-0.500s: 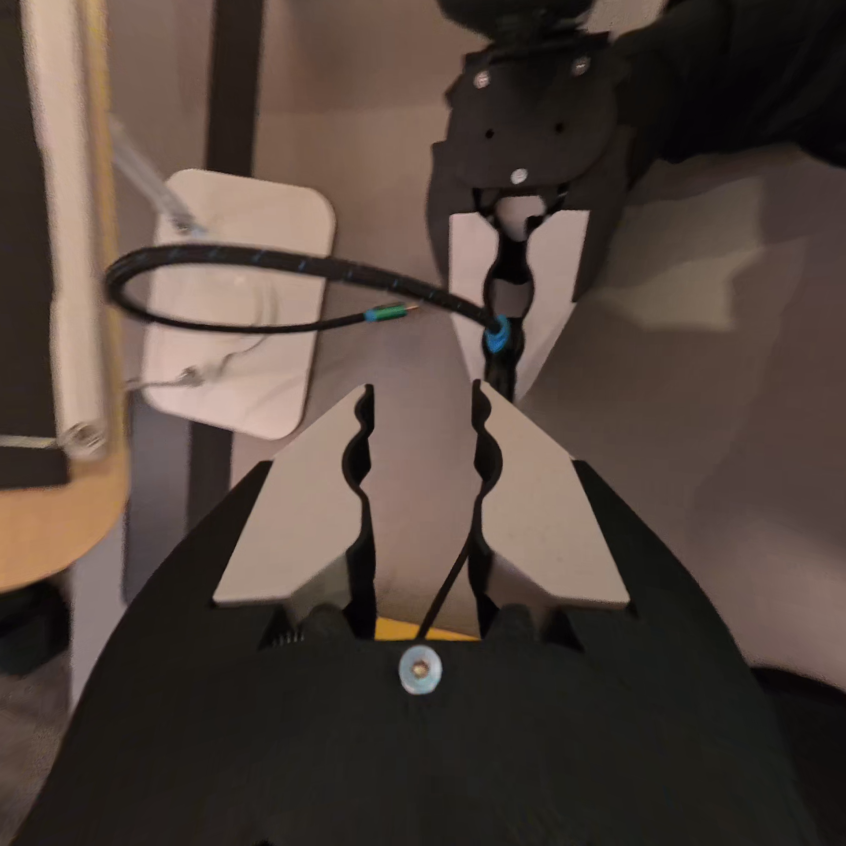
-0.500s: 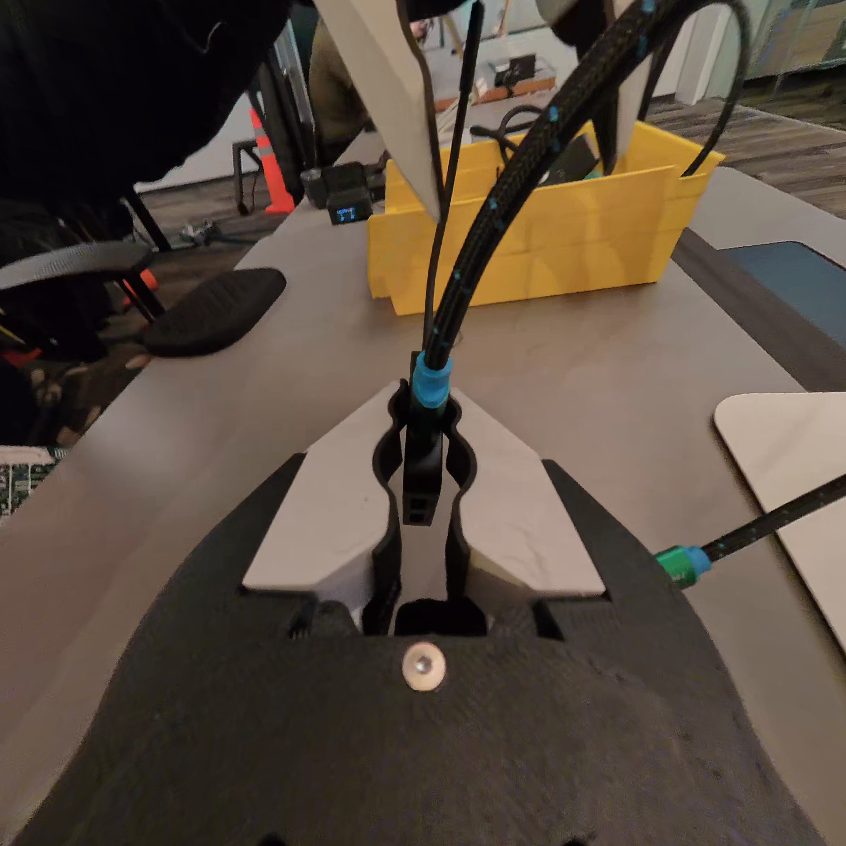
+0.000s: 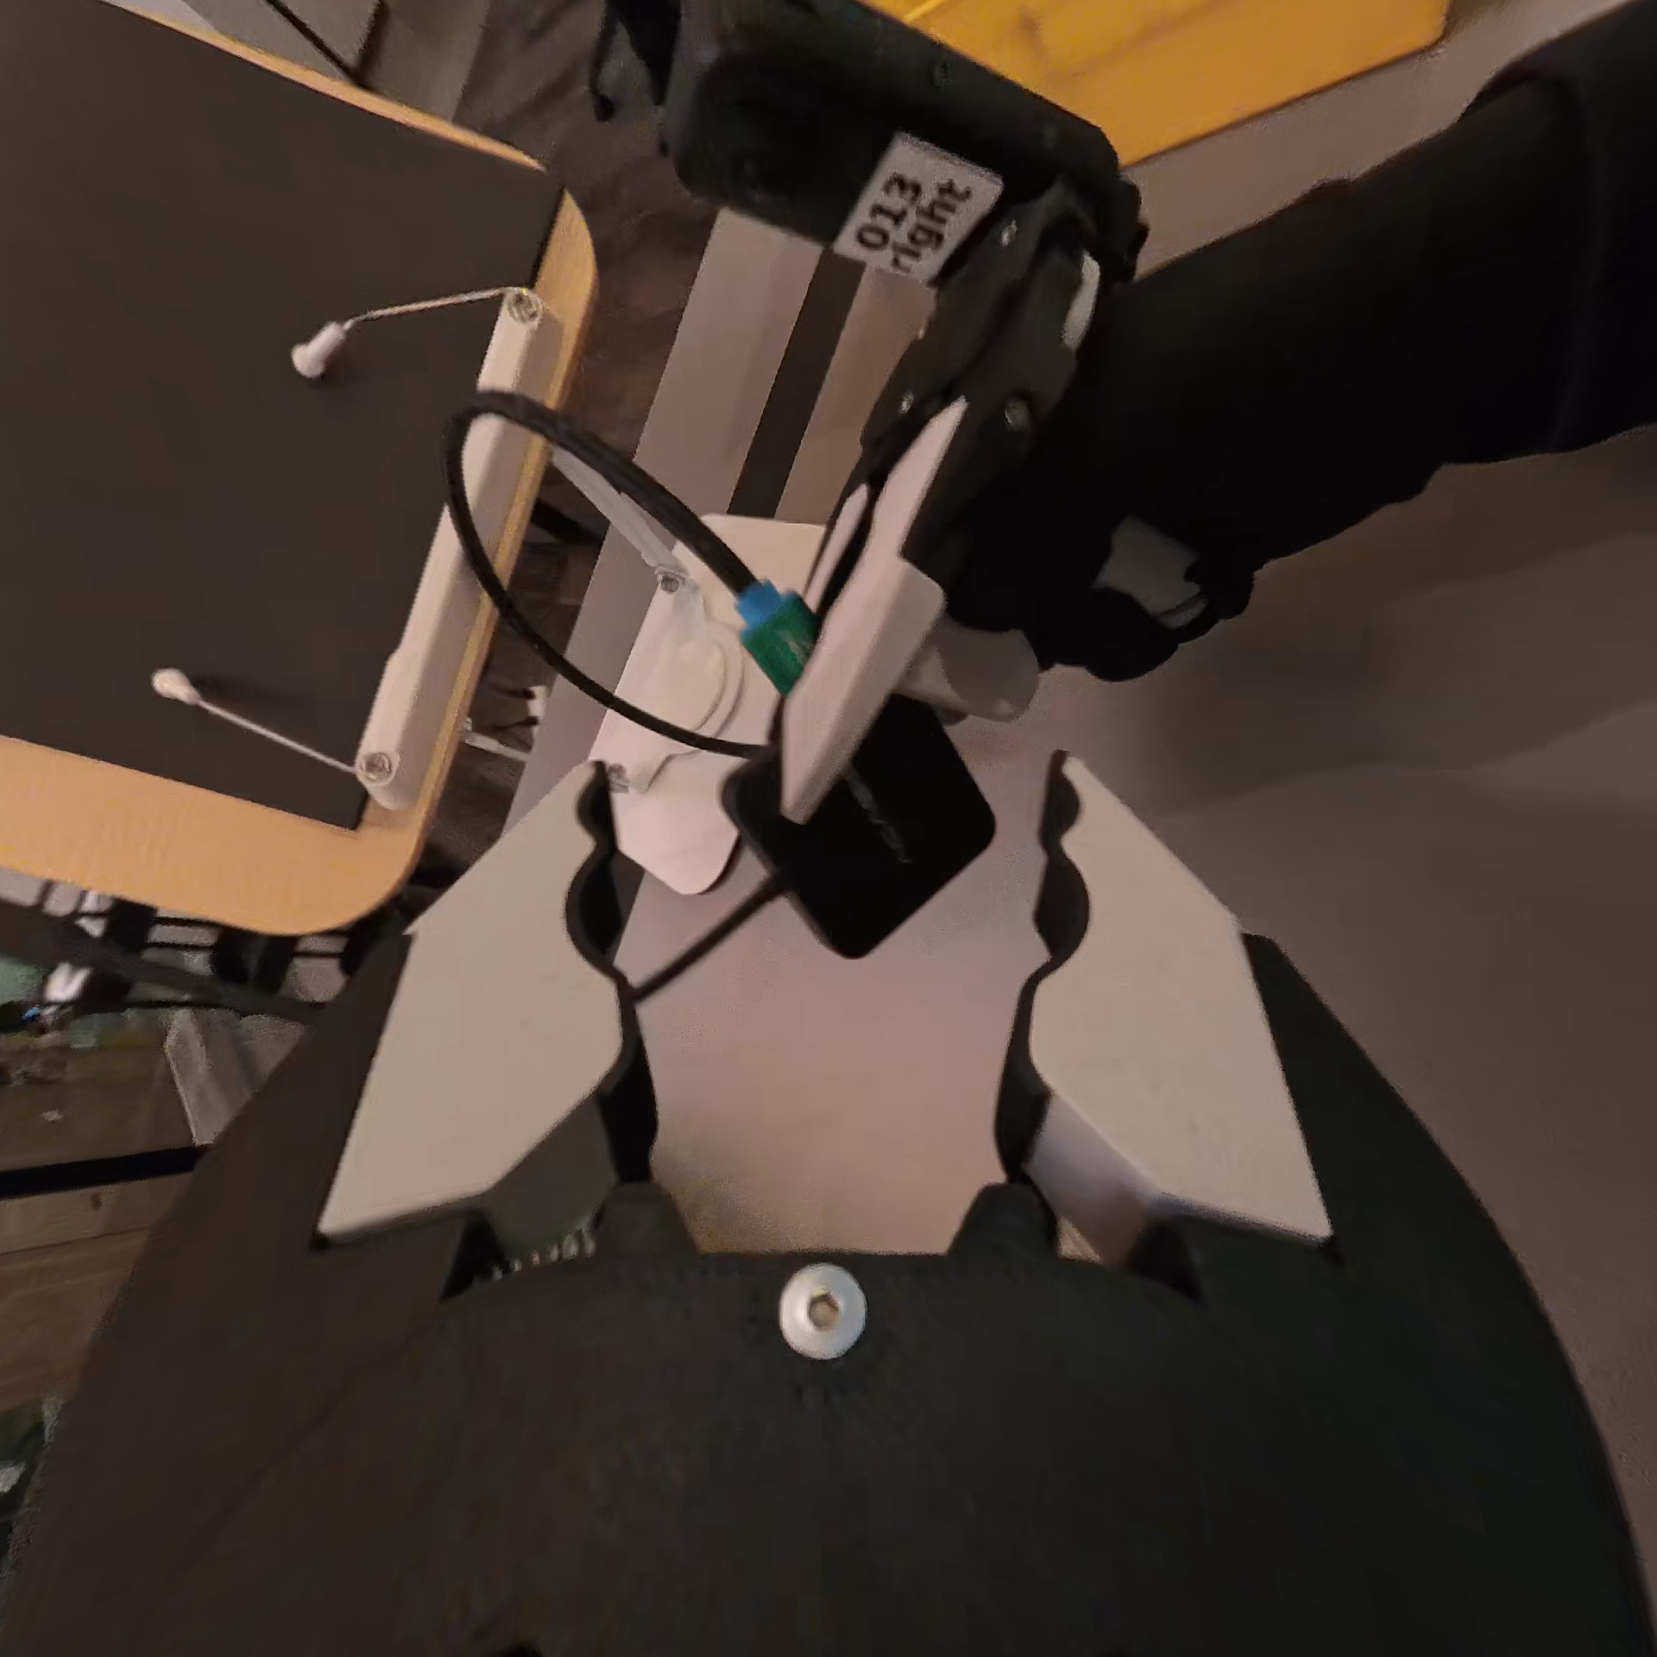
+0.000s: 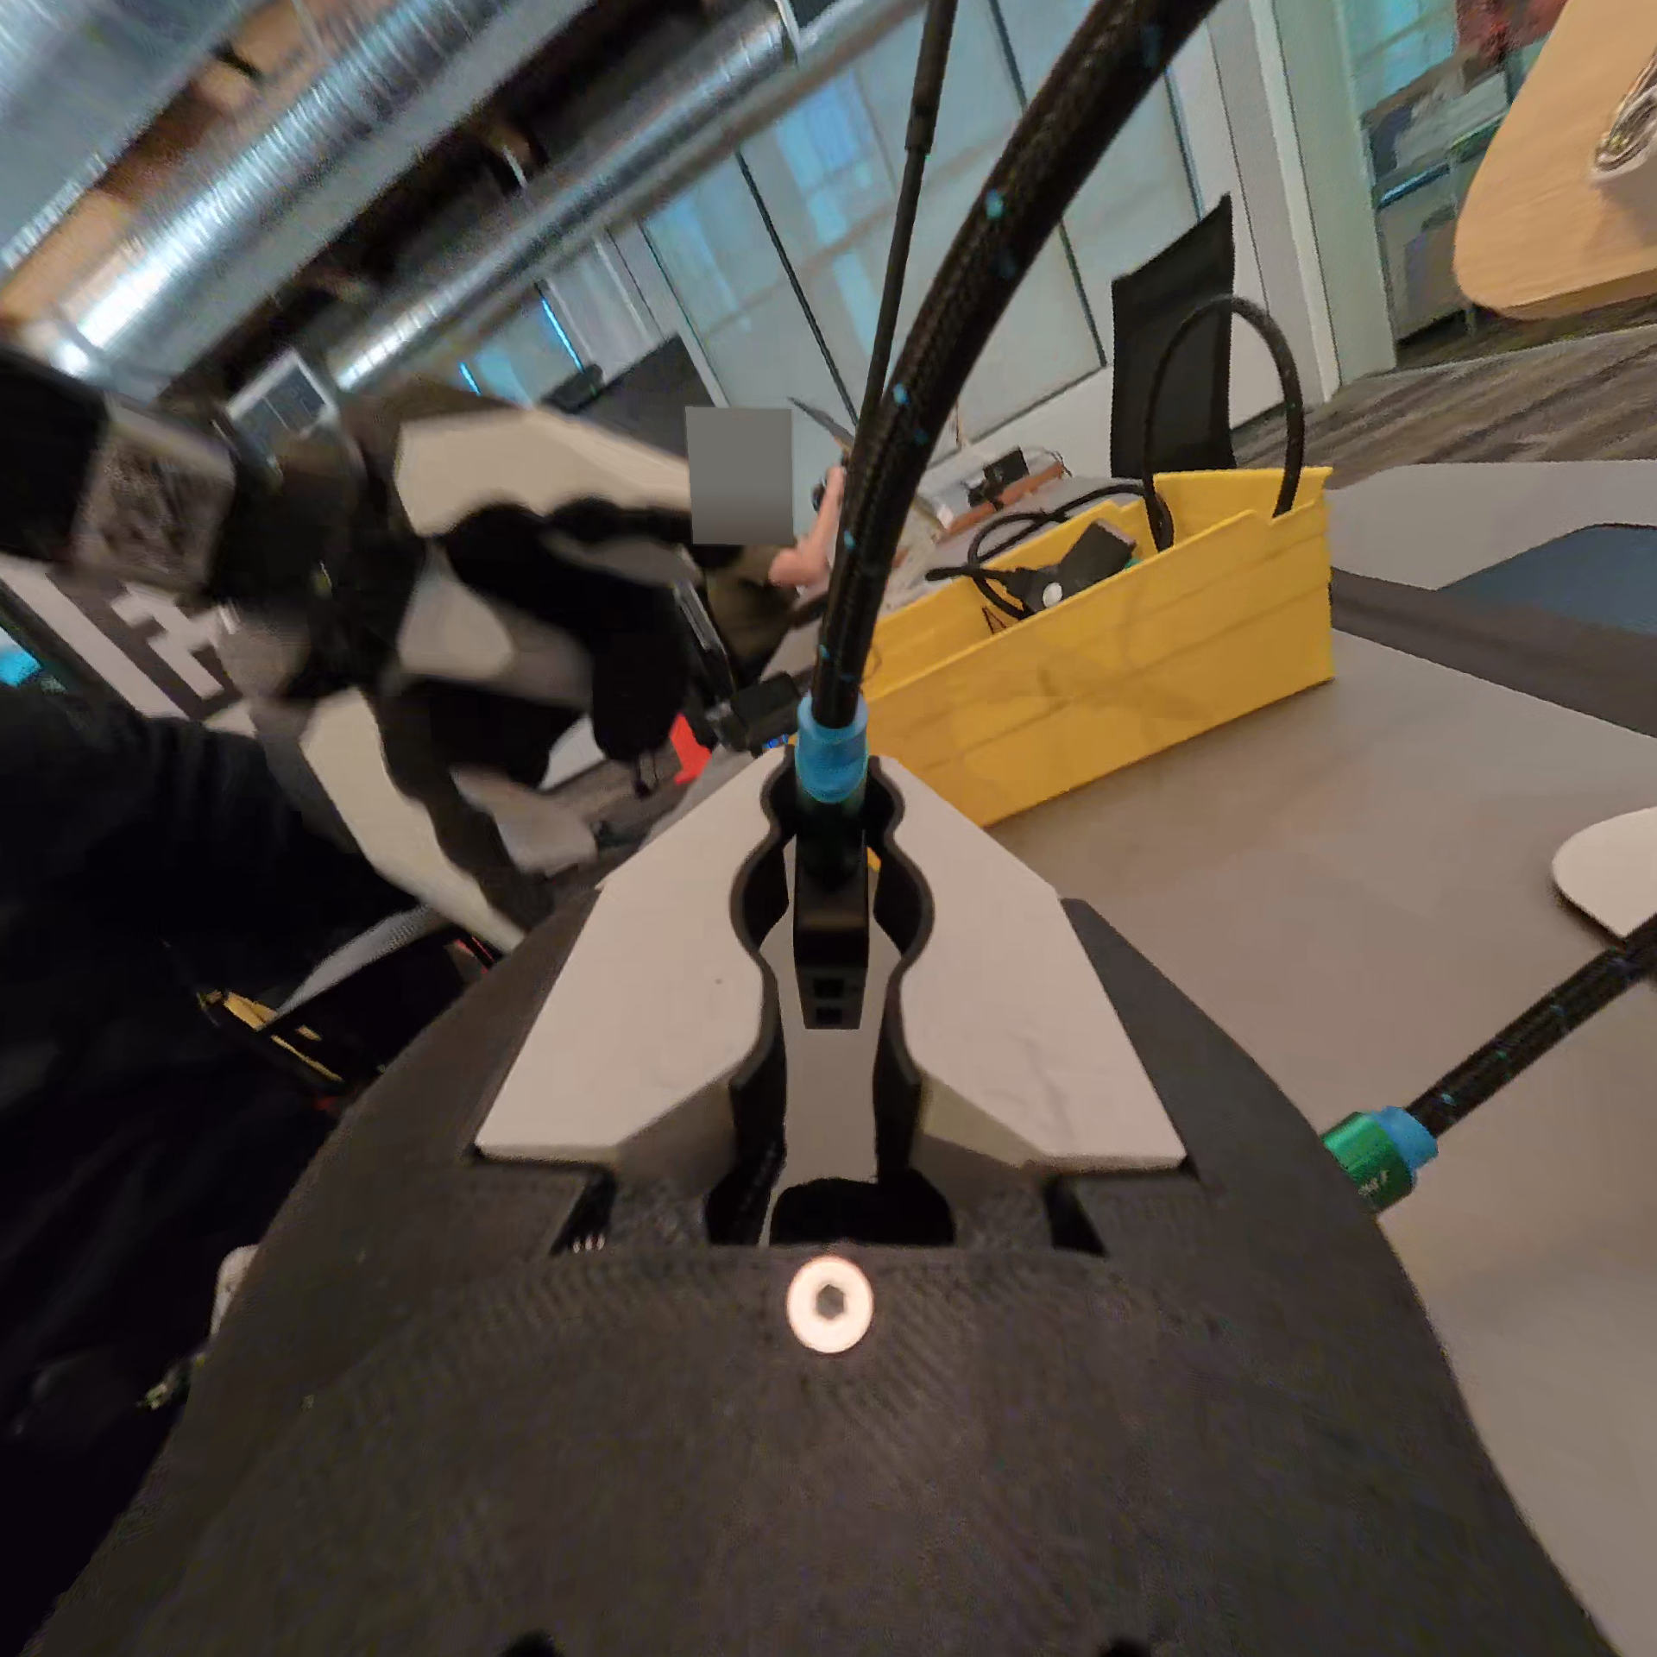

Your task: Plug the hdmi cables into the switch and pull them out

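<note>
A yellow bin [image 4: 1121, 646] of loose cables sits on the grey table [image 4: 1345, 807], near a white pad [image 4: 1605, 874].

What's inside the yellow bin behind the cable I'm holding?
The yellow bin holds loose black cables and a black boxy device; one braided cable arches over its rim. The front wall hides whatever lies lower down.

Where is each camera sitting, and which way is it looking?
Left wrist view: sits on the left tool, open, looking down at the grey table, a black switch box and the right tool; a black-gloved hand shows.
Right wrist view: sits on the right tool, shut on an HDMI plug, looking across the table to a yellow bin; the left tool shows, blurred.
Both show the green-and-blue cable end.
</note>
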A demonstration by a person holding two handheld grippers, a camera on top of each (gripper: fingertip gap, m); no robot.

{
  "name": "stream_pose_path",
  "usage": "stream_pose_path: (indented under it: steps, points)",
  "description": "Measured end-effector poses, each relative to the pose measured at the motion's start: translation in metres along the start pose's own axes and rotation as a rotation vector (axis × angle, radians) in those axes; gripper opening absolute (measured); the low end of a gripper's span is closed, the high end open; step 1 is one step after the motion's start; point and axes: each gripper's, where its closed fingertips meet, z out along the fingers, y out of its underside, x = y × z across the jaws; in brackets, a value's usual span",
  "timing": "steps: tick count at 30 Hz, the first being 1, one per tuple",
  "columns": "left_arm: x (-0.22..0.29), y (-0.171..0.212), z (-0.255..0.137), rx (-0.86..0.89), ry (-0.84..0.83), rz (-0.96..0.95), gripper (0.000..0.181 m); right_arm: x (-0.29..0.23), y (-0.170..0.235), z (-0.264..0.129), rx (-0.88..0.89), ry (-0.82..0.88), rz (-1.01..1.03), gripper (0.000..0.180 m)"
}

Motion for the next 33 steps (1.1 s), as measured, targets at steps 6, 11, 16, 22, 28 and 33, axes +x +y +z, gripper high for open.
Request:
stream_pose_path:
  steps: [6, 11, 16, 22, 28, 33]
  points:
    - [-0.001, 0.024, 0.02, -0.036, -0.281, 0.067, 0.114, -0.006, -0.011, 0.002, 0.092, -0.045, 0.081, 0.012]
    - [-0.011, 0.035, 0.034, -0.09, -0.364, 0.101, 0.095, -0.009, -0.008, 0.008, 0.096, -0.051, 0.09, 0.011]
    - [-0.008, 0.042, 0.041, -0.107, -0.335, 0.096, 0.085, -0.005, -0.006, 0.008, 0.089, -0.034, 0.082, 0.012]
    - [-0.005, 0.048, 0.039, -0.136, -0.263, 0.122, 0.085, -0.004, -0.003, 0.01, 0.048, -0.018, 0.042, 0.015]
    - [0.002, 0.052, 0.03, -0.136, -0.088, 0.172, 0.085, -0.005, 0.01, 0.011, -0.05, -0.032, 0.038, 0.027]
    - [0.014, 0.062, 0.027, -0.204, 0.07, 0.205, 0.085, -0.011, 0.025, 0.02, -0.122, -0.043, 0.051, 0.015]
